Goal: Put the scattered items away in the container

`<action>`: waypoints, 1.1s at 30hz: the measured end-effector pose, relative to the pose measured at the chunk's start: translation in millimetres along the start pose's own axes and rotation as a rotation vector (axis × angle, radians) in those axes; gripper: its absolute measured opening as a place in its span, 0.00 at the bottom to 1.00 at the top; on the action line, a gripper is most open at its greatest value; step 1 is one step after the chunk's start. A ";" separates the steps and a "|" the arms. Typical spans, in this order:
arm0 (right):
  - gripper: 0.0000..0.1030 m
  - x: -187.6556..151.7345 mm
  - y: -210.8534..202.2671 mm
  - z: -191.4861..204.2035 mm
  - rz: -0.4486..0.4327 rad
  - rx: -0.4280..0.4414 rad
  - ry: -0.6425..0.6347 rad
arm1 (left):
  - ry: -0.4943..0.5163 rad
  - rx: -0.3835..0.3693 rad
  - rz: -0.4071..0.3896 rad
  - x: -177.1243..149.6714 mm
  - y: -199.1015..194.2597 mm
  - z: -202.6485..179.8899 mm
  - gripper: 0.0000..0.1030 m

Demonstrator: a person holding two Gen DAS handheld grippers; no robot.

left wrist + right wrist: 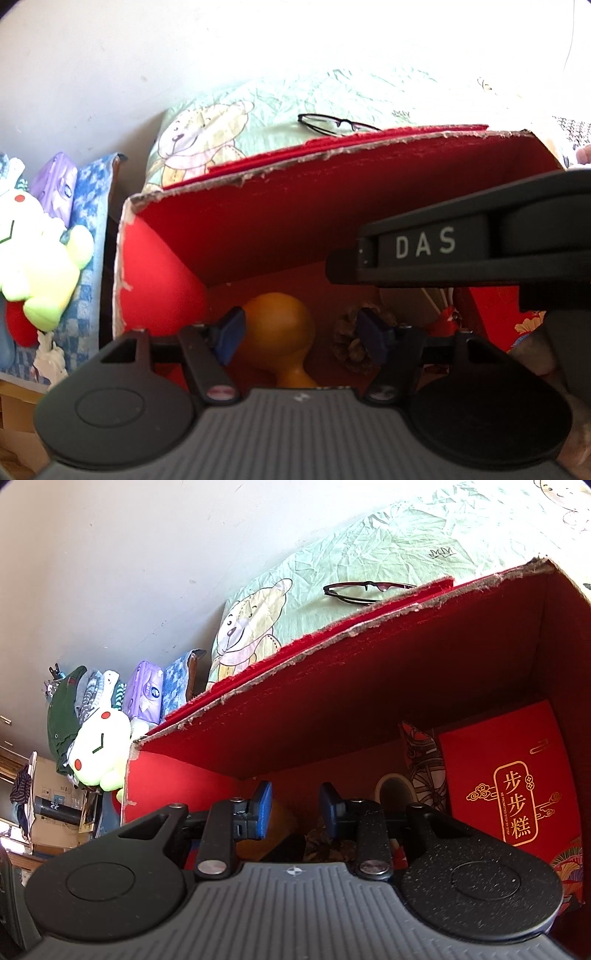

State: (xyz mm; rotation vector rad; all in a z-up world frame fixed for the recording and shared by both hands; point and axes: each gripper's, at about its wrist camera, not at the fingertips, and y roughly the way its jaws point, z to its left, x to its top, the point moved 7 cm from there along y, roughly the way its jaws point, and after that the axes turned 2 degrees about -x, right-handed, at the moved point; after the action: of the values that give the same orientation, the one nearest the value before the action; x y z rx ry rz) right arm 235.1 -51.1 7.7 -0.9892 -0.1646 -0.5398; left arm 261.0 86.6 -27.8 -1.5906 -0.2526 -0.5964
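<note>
Red cardboard walls, torn pale along the top edge, form the box that both claws reach into. Outside its left wall a white and lime plush toy lies against blue checked fabric, with a purple packet just behind it. Beyond the far wall a green bear-print sheet carries a pair of dark-rimmed glasses.

On the box floor, from left to right, an orange wooden gourd sits near the left corner, a brown pine cone lies just beside it, and a red carton with gold lettering stands against the right wall. A patterned packet leans just left of that carton.

The left gripper hangs over the floor with its blue pads wide apart. The gourd and the cone show between and behind them, and neither pad presses on anything, so this claw is released. The right gripper's black body, marked DAS, crosses the right side of that view.

The right gripper holds its pads at a narrower gap. Nothing is clamped between them as far as the shadowed view allows; the gourd and cone lie dimly below.
</note>
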 end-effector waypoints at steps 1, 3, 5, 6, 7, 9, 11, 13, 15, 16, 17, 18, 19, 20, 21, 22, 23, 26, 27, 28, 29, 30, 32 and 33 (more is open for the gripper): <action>0.32 0.0 0.1 -0.6 0.001 0.004 0.004 | -0.001 0.004 -0.009 3.0 1.9 -6.7 0.68; 0.32 0.4 -0.2 -1.1 0.000 0.012 0.010 | 0.004 0.010 -0.031 6.2 1.9 -9.0 0.69; 0.32 0.3 -0.7 -0.7 -0.001 0.018 0.009 | 0.011 0.023 -0.055 9.1 5.1 -9.5 0.69; 0.32 0.2 -1.1 -0.4 -0.002 0.017 0.007 | 0.014 0.029 -0.065 9.5 4.7 -9.8 0.69; 0.32 0.2 -1.5 -0.2 0.001 0.017 0.004 | 0.015 0.033 -0.072 9.5 3.5 -10.0 0.69; 0.32 0.3 -2.8 -1.7 0.007 0.024 0.009 | 0.008 0.038 -0.082 9.7 -0.6 -9.9 0.70; 0.32 0.7 -6.5 -2.8 0.017 0.038 -0.009 | -0.006 0.075 -0.101 9.7 -7.4 -9.4 0.71; 0.32 1.6 -18.6 -3.5 0.003 0.034 -0.070 | -0.029 0.117 -0.137 8.0 -21.4 -10.3 0.71; 0.32 4.7 -39.1 -5.9 -0.045 0.043 -0.126 | -0.068 0.105 -0.176 4.4 -37.6 -13.3 0.75; 0.32 6.4 -50.1 -7.6 -0.066 0.060 -0.142 | -0.081 0.106 -0.197 2.1 -45.8 -15.6 0.77; 0.32 7.1 -60.0 -9.9 -0.081 0.068 -0.155 | -0.087 0.120 -0.218 -0.2 -54.6 -18.1 0.77; 0.33 6.4 -68.6 -12.8 -0.092 0.061 -0.177 | -0.094 0.142 -0.239 -2.7 -64.1 -20.1 0.77; 0.33 4.2 -77.3 -15.4 -0.104 0.050 -0.206 | -0.107 0.162 -0.258 -6.2 -73.5 -21.6 0.77; 0.35 1.1 -85.8 -17.4 -0.119 0.046 -0.233 | -0.125 0.176 -0.275 -11.1 -83.0 -22.6 0.77; 0.37 -3.0 -93.4 -19.9 -0.134 0.049 -0.254 | -0.148 0.182 -0.291 -18.5 -95.8 -22.9 0.77; 0.39 -7.8 -100.6 -22.4 -0.145 0.058 -0.268 | -0.171 0.183 -0.305 -26.0 -106.6 -22.4 0.77; 0.39 -12.9 -105.0 -24.8 -0.149 0.071 -0.276 | -0.194 0.179 -0.314 -31.8 -112.8 -20.9 0.77; 0.38 -29.8 -113.4 -25.0 -0.127 0.135 -0.305 | -0.276 0.169 -0.312 -57.9 -132.9 -9.8 0.74; 0.38 -33.6 -114.6 -21.7 -0.115 0.170 -0.317 | -0.303 0.168 -0.307 -65.7 -133.0 -6.2 0.71; 0.38 -37.9 -116.8 -16.4 -0.101 0.215 -0.325 | -0.330 0.169 -0.301 -75.0 -132.8 -2.5 0.64; 0.38 -43.1 -118.8 -10.2 -0.085 0.264 -0.331 | -0.361 0.174 -0.292 -86.6 -135.7 1.8 0.60; 0.38 -49.2 -120.5 -3.0 -0.067 0.308 -0.345 | -0.393 0.181 -0.278 -98.3 -137.1 6.3 0.60; 0.38 -66.7 -124.2 15.4 -0.032 0.372 -0.424 | -0.444 0.198 -0.249 -121.0 -137.2 13.6 0.60; 0.38 -77.4 -125.1 23.7 -0.015 0.392 -0.473 | -0.465 0.205 -0.230 -131.9 -135.1 16.4 0.59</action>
State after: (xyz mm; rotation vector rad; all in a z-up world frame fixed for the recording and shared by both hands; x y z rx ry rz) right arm 108.3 -57.7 85.8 -0.7157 -0.6750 -0.2631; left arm 86.7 143.8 20.1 -1.4932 -0.8270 -0.3524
